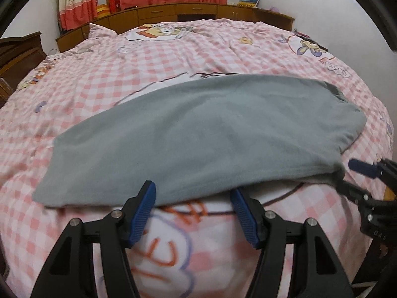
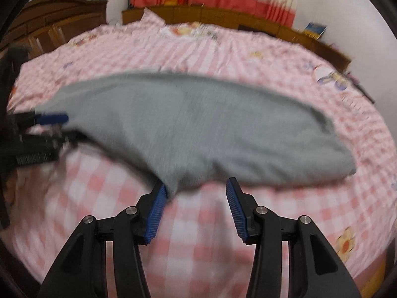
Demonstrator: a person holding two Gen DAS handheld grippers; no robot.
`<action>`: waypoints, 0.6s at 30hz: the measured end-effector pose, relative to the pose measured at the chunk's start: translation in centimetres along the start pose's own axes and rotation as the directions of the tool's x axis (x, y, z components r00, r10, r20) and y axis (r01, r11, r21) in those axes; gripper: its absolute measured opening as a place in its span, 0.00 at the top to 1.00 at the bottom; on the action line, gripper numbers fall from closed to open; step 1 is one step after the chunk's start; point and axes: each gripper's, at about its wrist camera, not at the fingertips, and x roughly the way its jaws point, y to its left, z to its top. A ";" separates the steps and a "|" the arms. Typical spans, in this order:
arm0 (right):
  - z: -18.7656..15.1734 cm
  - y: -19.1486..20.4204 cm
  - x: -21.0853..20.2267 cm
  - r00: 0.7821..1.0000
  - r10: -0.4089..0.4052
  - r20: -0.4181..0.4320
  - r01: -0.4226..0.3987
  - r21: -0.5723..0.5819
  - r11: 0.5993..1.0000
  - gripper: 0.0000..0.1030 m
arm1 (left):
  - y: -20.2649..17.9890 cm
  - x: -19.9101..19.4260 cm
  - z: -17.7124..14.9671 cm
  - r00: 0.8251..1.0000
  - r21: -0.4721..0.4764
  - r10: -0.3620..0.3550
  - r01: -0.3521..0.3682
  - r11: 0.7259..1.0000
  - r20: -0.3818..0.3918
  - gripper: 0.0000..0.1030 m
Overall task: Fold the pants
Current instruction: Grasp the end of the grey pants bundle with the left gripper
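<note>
Grey pants (image 1: pixel 198 134) folded lengthwise, lying flat across pink checked bed cover (image 1: pixel 99 79). Left gripper (image 1: pixel 193 196) jaws parted, holding nothing, blue pads at near hem. Right gripper (image 2: pixel 196 188) jaws parted, empty, left pad touching near edge of pants; view blurred
</note>
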 end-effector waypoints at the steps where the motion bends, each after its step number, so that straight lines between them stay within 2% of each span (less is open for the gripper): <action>1: -0.2 0.1 -0.2 1.000 0.018 -0.006 -0.018 -0.011 1.000 0.53 | 0.5 -0.3 -0.1 1.000 0.000 0.019 -0.019 1.000 -0.003 0.35; 7: 1.7 0.0 -2.3 0.993 0.085 0.085 -0.083 -0.037 0.996 0.53 | 4.7 -2.4 -1.2 0.994 -0.086 0.098 -0.101 0.991 -0.037 0.35; 10: 3.5 -0.5 -1.8 0.991 0.079 0.106 -0.079 -0.006 0.997 0.53 | 7.0 -3.2 -1.6 0.989 -0.141 0.141 -0.147 0.979 -0.051 0.35; 14: 4.7 -1.1 0.6 0.993 0.094 0.067 -0.097 0.054 0.994 0.53 | 10.8 -3.7 -1.3 0.983 -0.267 0.171 -0.182 0.946 -0.065 0.35; 18: 4.2 -1.5 3.1 0.989 0.145 -0.020 -0.142 0.103 0.984 0.53 | 14.1 -2.7 -0.9 0.981 -0.380 0.178 -0.193 0.905 -0.075 0.35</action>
